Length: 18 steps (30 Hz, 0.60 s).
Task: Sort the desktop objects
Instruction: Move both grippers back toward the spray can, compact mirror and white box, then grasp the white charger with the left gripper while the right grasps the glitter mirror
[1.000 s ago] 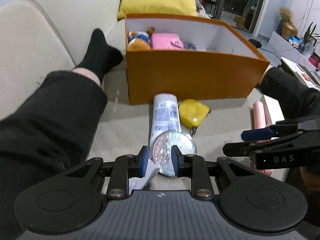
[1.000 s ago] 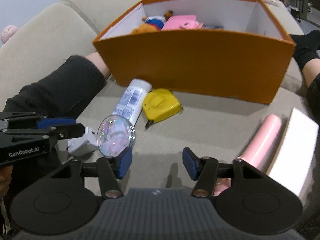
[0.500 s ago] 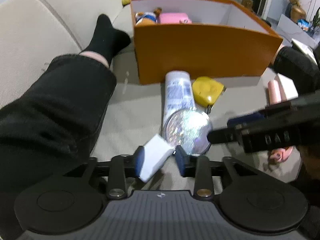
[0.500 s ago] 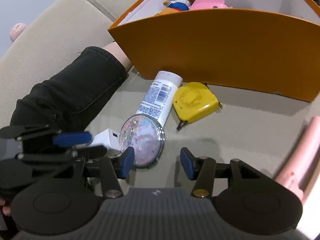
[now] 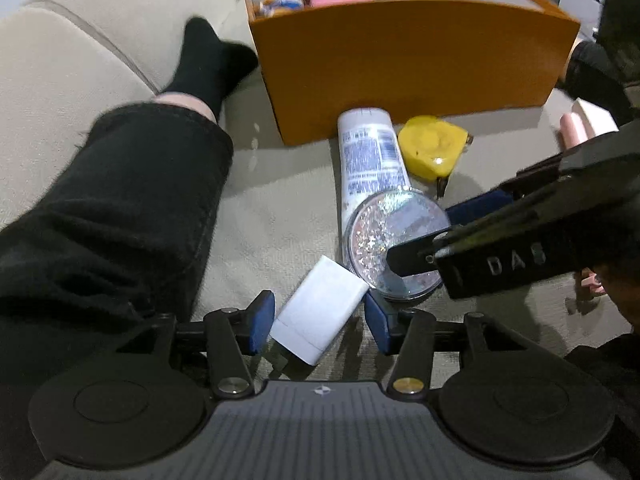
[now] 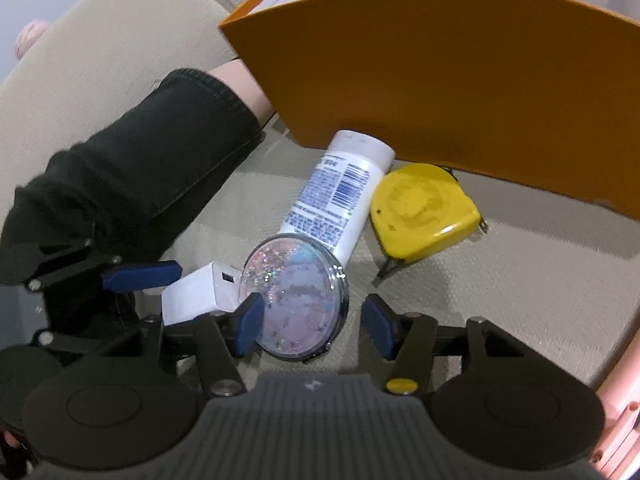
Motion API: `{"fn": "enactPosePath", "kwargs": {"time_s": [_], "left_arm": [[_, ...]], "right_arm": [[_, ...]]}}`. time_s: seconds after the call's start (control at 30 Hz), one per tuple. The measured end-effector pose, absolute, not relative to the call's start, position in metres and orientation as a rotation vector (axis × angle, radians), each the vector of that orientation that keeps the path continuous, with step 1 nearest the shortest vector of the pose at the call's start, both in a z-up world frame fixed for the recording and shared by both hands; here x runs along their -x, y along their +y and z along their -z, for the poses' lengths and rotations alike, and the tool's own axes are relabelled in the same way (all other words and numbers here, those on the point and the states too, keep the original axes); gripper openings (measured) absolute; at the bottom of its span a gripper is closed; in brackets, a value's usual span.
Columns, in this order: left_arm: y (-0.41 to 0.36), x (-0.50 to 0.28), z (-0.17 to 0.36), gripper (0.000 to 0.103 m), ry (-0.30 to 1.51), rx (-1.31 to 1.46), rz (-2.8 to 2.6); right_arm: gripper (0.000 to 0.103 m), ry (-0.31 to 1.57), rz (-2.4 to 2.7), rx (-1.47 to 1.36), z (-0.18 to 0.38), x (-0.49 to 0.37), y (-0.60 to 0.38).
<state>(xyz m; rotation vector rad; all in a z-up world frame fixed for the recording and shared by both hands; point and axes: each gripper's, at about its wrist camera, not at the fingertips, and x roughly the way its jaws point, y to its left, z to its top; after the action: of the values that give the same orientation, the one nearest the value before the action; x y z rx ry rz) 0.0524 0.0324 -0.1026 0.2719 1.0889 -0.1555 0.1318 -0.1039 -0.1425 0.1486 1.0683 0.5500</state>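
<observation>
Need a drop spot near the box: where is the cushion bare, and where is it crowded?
Bare cushion lies between the black trouser leg and the white tube, and right of the yellow tape measure. Crowded: tube, glitter compact, white charger and both open grippers bunch together before the orange box.

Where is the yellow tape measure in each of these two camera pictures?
Left wrist view: the yellow tape measure lies upper centre-right, right of the white tube.
Right wrist view: the tape measure lies centre-right, again right of the tube.
Shared landmark: the orange box just behind it.
</observation>
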Motion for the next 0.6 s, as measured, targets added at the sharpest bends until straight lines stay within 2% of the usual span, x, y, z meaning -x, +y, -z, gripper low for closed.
{"fn": "enactPosePath", "kwargs": {"time_s": [0.07,0.23,0.3,0.37,0.6], "left_arm": [[0.032,-0.055,0.104,0.058,1.104,-0.272,0.156],[0.033,-0.055,0.106,0.054,1.108,-0.263,0.16],[0.035,-0.055,0.105,0.046,1.111,-0.237,0.16],[0.039,-0.056,0.104,0.044,1.113,-0.2,0.158],[0.044,-0.054,0.096,0.04,1.065,-0.049,0.207]], "right_arm": [[0.048,1.055,-0.561,-0.138,0.141,-0.13,-0.102],[0.035,1.05,-0.561,-0.185,0.138,-0.129,-0.11],[0.03,1.046,-0.568,-0.198,0.134,-0.126,-0.114],[0.023,1.037,-0.583,-0.213,0.129,-0.123,-0.118],[0.017,1.003,-0.549,-0.203,0.108,-0.104,-0.135]]}}
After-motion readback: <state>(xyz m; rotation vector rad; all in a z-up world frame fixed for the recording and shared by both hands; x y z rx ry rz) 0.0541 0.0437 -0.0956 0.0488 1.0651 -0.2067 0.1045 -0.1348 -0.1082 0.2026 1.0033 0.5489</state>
